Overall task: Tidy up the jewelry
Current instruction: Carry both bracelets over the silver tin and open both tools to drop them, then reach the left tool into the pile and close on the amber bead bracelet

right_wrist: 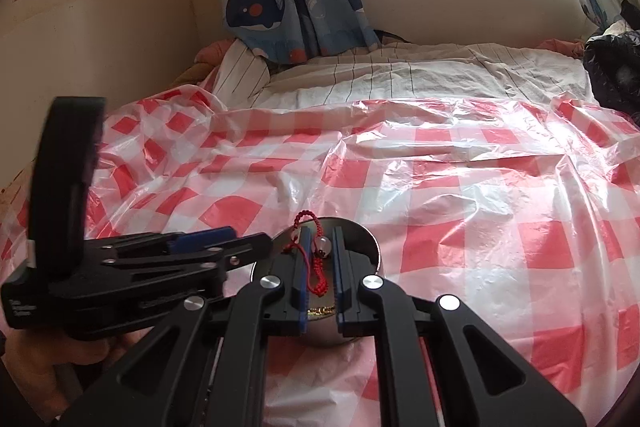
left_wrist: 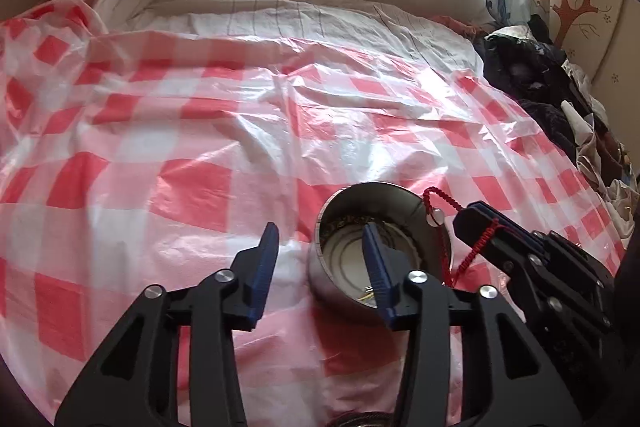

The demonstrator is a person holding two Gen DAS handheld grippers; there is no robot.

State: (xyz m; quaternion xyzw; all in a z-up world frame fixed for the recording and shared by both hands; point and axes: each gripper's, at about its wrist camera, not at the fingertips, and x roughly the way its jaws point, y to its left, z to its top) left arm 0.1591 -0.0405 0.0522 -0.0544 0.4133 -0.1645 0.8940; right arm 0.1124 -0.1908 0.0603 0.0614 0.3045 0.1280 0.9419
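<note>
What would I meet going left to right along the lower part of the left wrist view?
Left gripper with jaws open and empty → round metal tin → red cord bracelet with clear beads hanging beside the tin → right gripper, shut on the cord → dark pile of clothes at the far right.

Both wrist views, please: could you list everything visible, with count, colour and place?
Tin: one, silver metal, open-topped, on the checked sheet near the front.
Cord bracelet: one, red with clear beads, held over the tin's edge by the right gripper.
Plastic sheet: one, red-and-white checked, spread over the bed.
Bedsheet: one, white with thin stripes, beyond the plastic.
Curtains: blue whale print, under the window.
Clothes pile: dark, right edge of the bed.
Left gripper: black with blue fingers, open, nothing between them.
Right gripper: black with blue fingers, shut on the bracelet.
</note>
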